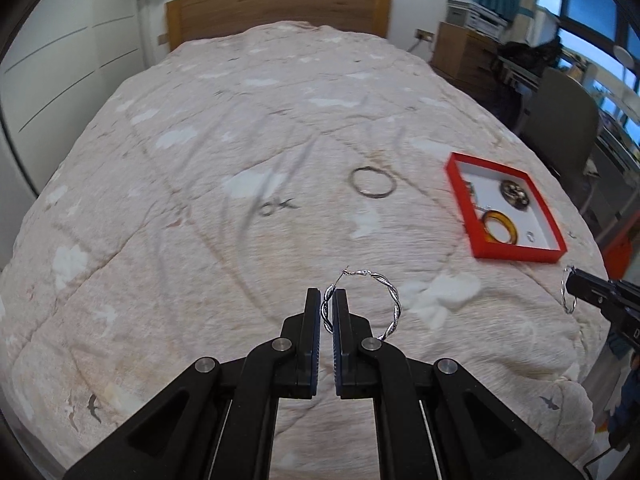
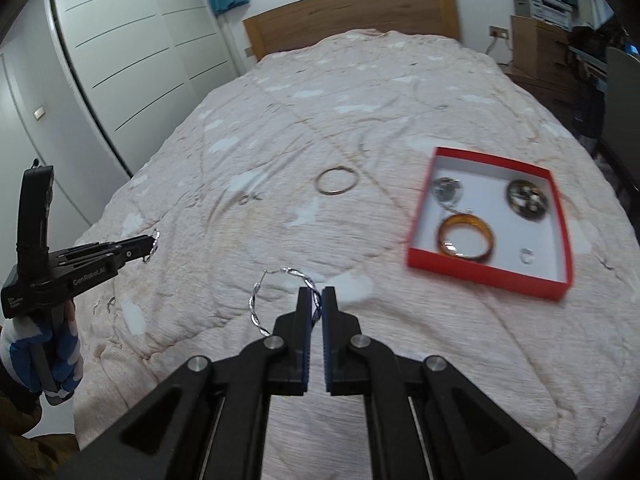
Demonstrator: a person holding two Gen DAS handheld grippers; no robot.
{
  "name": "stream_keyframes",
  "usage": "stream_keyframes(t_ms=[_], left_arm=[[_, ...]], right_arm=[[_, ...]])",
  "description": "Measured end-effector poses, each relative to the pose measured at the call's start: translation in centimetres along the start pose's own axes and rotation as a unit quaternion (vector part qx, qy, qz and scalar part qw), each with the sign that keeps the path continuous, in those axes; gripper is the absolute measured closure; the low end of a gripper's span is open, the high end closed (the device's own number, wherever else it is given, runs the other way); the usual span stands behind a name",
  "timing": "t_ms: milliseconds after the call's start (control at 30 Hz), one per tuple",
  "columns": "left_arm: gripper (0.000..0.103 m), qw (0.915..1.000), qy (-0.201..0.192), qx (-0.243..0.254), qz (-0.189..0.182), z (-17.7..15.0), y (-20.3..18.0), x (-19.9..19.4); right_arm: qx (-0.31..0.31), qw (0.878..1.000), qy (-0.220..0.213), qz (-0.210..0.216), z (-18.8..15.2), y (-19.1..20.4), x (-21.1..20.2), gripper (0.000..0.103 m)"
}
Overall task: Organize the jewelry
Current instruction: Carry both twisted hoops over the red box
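A bed (image 1: 240,140) covered by a pale pink quilt (image 2: 280,140) with white cloud shapes fills both views, its wooden headboard (image 1: 276,8) at the top of the frame. Right of centre on the quilt lies a red tray (image 2: 486,276) with a white floor – it holds an amber bangle (image 2: 466,240), a dark round ornament (image 2: 526,198), a silvery piece (image 2: 448,190) and a small ring (image 2: 526,256). A thin metal bangle (image 1: 372,182) lies alone on the quilt near the middle, well left of the tray.

At the bottom centre of the left wrist view, the left gripper (image 1: 327,312) is pinched on a twisted silver hoop earring (image 1: 384,300), which juts out to the right of its fingers. The right gripper (image 2: 317,308) likewise pinches a second hoop earring (image 2: 258,304) (this one sticks out to the left). A gloved hand (image 2: 48,356) at the lower left edge of the right wrist view holds the left gripper's handle.
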State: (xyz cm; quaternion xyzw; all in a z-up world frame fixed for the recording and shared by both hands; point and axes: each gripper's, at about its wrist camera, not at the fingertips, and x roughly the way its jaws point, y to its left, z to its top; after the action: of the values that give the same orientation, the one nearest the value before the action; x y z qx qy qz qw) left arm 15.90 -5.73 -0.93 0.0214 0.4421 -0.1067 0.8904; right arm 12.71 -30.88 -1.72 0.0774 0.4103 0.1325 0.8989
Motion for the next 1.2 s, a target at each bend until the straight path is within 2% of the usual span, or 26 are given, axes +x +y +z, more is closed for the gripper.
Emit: stream_keyframes(t_ms=[333, 467, 633, 900, 1200], left_arm=[[0.097, 0.995, 0.014, 0.082, -0.056, 5.1, -11.2, 5.6], [0.097, 0.9915, 0.02, 0.102, -0.078, 7.1, -15.5, 8.6], [0.097, 0.988, 0.031, 0.124, -0.086, 8.7, -19.6, 12.4], [0.097, 0.9836, 0.064, 0.144, -0.087, 8.9, -22.5, 17.7], [0.097, 0.9813, 0.087, 0.149, -0.085, 8.3, -23.1, 21.0]], right_arm=[[0.054, 0.996, -0.01, -0.063, 2.0, -11.1, -0.4, 0.099], [0.061, 0.995, -0.002, -0.076, 3.3, -14.5, 1.4, 0.099], [0.066, 0.995, 0.015, -0.078, 5.0, -18.1, 4.1, 0.099], [0.052, 0.995, 0.047, -0.072, 6.1, -20.8, 8.6, 0.099], [0.021, 0.992, 0.094, -0.077, 6.7, -21.8, 12.8, 0.098]])
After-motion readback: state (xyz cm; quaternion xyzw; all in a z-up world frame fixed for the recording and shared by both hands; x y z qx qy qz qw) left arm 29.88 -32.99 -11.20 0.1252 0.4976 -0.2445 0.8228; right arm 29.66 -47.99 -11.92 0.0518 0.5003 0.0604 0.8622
